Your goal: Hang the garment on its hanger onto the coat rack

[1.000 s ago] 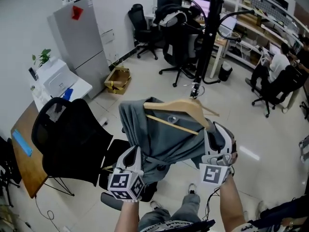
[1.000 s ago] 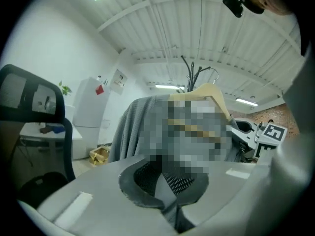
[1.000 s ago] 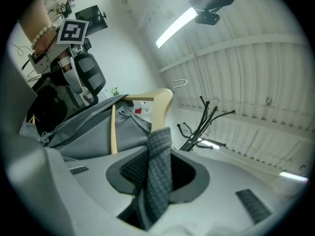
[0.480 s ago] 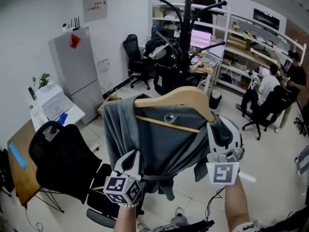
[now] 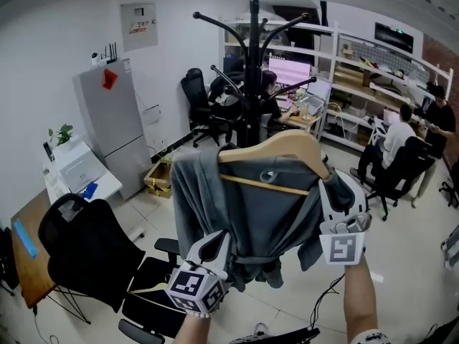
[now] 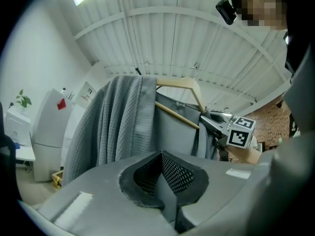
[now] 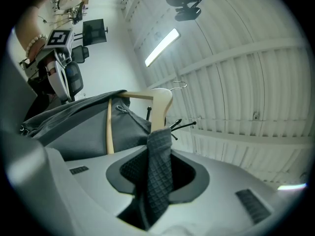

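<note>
A grey garment (image 5: 265,206) hangs on a wooden hanger (image 5: 287,149), held up just in front of the black coat rack (image 5: 252,63). My left gripper (image 5: 215,246) is at the garment's lower hem, its jaws together with cloth running into them. My right gripper (image 5: 336,196) is shut on a fold of the garment at the hanger's right end. In the right gripper view a waffle-knit strip (image 7: 158,171) is pinched between the pads, with the hanger (image 7: 160,107) and its metal hook (image 7: 181,85) just beyond. In the left gripper view the garment (image 6: 113,122) drapes over the hanger (image 6: 182,85).
A black office chair (image 5: 79,249) stands low at the left beside a wooden desk (image 5: 25,264). A grey cabinet (image 5: 118,120) and a cardboard box (image 5: 159,178) are along the left wall. Shelves (image 5: 373,70) and a seated person (image 5: 394,145) are at the right.
Both grippers have lifted the garment and hanger, and the view has tilted up. The coat rack's arms now show right above and behind the hanger. Both grips are unchanged.
</note>
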Available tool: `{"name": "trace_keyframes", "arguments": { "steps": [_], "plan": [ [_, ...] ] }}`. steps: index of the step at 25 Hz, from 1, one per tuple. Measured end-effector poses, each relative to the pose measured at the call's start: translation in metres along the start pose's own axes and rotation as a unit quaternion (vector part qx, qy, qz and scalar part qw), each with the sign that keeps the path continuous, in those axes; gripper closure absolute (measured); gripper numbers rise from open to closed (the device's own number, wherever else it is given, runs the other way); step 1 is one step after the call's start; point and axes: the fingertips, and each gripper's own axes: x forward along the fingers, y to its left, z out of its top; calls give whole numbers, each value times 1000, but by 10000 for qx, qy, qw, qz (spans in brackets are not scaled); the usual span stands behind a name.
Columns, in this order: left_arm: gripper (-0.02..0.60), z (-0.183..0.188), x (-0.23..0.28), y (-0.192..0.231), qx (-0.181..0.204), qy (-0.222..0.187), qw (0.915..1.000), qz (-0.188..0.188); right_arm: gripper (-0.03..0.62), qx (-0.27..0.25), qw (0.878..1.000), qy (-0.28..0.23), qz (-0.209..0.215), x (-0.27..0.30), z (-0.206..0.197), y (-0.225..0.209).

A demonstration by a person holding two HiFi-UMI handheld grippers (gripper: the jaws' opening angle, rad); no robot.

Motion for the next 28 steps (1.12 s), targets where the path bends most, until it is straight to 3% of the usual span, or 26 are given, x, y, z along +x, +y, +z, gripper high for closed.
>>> {"name": "trace_keyframes", "arguments": {
  "steps": [7, 14, 28],
  "plan": [
    [594, -22, 47, -25, 65, 179, 9998, -3, 471, 170, 9998, 55, 93, -10, -79, -2],
    [594, -45, 83, -30, 45, 386, 9992, 134, 471, 252, 9986, 167, 425, 5, -142, 33],
    [594, -77, 109, -1, -7, 517, 9953, 821, 471, 741, 9917, -49, 1052, 73, -227, 91]
  ]
}}
